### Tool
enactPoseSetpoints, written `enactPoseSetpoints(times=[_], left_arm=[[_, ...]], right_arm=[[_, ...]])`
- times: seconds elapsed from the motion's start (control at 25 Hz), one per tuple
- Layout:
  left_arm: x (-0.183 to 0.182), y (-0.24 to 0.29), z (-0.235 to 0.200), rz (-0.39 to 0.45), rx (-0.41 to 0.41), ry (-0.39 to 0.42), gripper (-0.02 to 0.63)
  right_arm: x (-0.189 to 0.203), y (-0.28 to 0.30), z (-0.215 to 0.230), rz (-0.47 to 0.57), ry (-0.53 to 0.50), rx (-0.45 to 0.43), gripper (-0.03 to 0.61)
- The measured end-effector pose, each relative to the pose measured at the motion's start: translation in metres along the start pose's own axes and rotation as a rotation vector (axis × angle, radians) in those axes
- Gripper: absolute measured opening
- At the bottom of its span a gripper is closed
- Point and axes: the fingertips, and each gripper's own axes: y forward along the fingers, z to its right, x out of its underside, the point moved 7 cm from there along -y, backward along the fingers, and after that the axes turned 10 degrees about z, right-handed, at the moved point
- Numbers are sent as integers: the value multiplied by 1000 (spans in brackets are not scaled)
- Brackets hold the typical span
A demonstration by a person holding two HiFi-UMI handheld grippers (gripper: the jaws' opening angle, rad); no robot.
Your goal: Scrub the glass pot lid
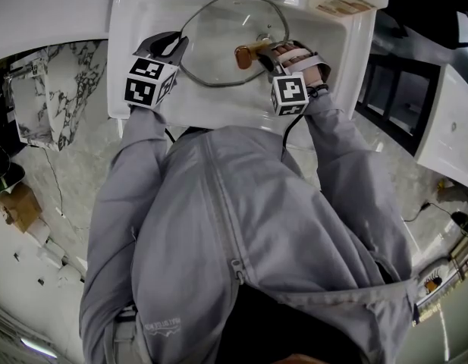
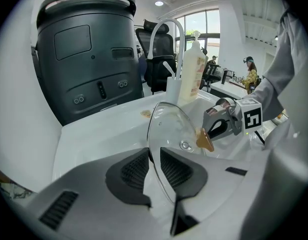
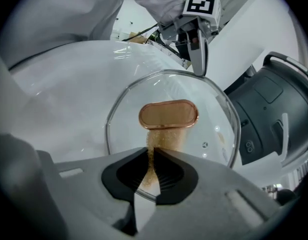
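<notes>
Glass pot lid (image 1: 218, 40): stands on its edge over the white sink (image 1: 131, 21).
Left gripper (image 2: 154, 164): squeezes the lid's rim.
Right gripper (image 3: 151, 171): pinches a brown scrubber (image 3: 168, 115), right by the glass.
Behind: faucet (image 2: 163, 34), soap bottle (image 2: 192, 71), dark grey bin (image 2: 89, 64).

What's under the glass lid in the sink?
Through the glass pot lid only the white sink basin shows. The brown scrubber in the right gripper hides the patch beneath it.

The glass pot lid (image 1: 218, 32) is clear, silvery-rimmed; the sink (image 1: 135, 36) white. The scouring pad (image 3: 166, 139) is speckled golden-brown, the person's jacket (image 1: 218, 226) grey.
</notes>
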Motion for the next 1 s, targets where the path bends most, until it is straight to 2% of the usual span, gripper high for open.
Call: enactPoseSetpoints(times=[0.12, 0.32, 0.68, 0.84, 1.0], left_arm=[[0, 0, 0, 0, -2, 0, 71], [1, -1, 1, 6, -11, -10, 71], [0, 0, 0, 5, -12, -11, 67], [0, 0, 1, 5, -10, -8, 67], [0, -1, 0, 9, -9, -9, 67]], right_arm=[[-1, 4, -9, -11, -1, -45, 32], [-4, 15, -35, -5, -18, -196, 32], [-11, 34, -61, -12, 19, -383, 32], [-13, 40, -70, -6, 57, -470, 32], [-17, 31, -63, 21, 154, -548, 32]])
